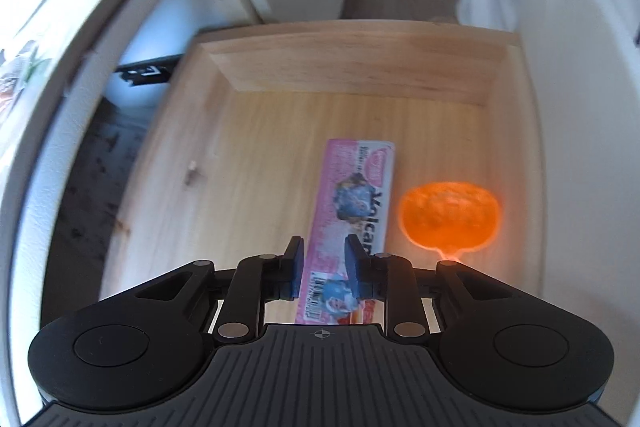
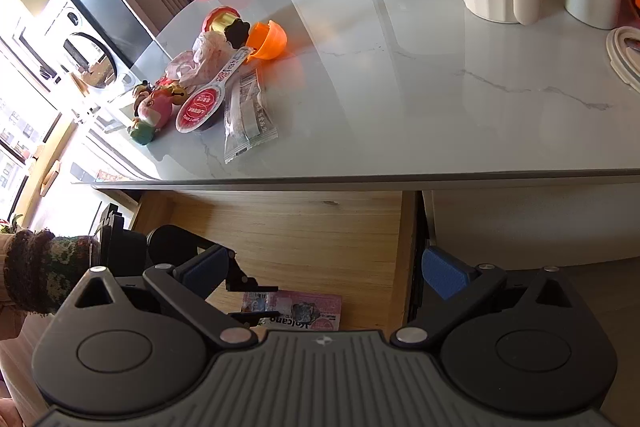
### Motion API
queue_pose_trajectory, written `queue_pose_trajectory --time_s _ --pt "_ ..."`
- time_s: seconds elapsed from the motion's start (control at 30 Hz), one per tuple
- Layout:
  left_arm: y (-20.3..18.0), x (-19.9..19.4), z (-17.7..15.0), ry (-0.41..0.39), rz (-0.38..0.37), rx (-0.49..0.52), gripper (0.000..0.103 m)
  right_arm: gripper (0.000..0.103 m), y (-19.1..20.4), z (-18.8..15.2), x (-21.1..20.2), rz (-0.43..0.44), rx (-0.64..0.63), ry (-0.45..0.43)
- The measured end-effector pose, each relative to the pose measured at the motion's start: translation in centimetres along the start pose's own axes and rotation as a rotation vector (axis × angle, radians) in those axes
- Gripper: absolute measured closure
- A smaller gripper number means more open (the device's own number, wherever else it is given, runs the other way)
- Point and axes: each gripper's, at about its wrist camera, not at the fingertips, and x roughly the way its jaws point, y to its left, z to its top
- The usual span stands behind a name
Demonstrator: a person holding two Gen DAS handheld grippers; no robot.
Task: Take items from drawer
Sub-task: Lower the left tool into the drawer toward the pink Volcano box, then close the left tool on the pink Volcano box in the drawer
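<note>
While the pink packet [image 1: 352, 223] lies flat on the drawer [image 1: 360, 71] floor, long axis toward its far wall | left gripper [image 1: 323, 261] directly over packet's near end, jaws part-open astride it, gripping nothing | orange piece [image 1: 450, 217] beside packet | right gripper [image 2: 332, 267] farther, wide open, empty

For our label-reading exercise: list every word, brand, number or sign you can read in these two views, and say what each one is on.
"Volcan": pink packet in the drawer, rest hidden by the left gripper.
"olcano": same packet, right wrist view, upside down.
Barcode digits on the packet: too small.
Red-lidded cup: characters unreadable.
Clear sachet: print unreadable.
</note>
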Motion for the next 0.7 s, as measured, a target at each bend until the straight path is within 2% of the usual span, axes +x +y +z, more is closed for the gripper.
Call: queue_pose_trajectory --time_s 0.1,0.23,0.33,0.5,0.6,0.7 --pt "1.0 0.5 0.2 -0.034 -0.005 -0.052 0.078 0.0 0.0 0.0 0.1 -0.003 -0.002 0.002" --pt "3.3 1.1 0.7 -0.053 -0.104 -0.193 0.08 0.0 0.1 0.0 0.2 -0.008 -0.001 0.003" --pt "3.8 1.2 0.8 -0.075 -0.15 -0.227 0.08 0.0 0.1 0.0 0.2 -0.012 -0.002 0.005" --pt "4.2 1.5 0.9 -0.067 -0.202 -0.302 0.077 0.0 0.0 0.0 0.3 -0.016 0.0 0.005" --pt "3.9 1.9 1.3 -0.06 -0.193 -0.325 0.074 0.0 0.0 0.1 0.3 -0.01 0.001 0.005" --pt "3.5 2.3 1.9 -0.068 -0.21 -0.331 0.066 0.0 0.2 0.1 0.2 -0.004 -0.007 0.002"
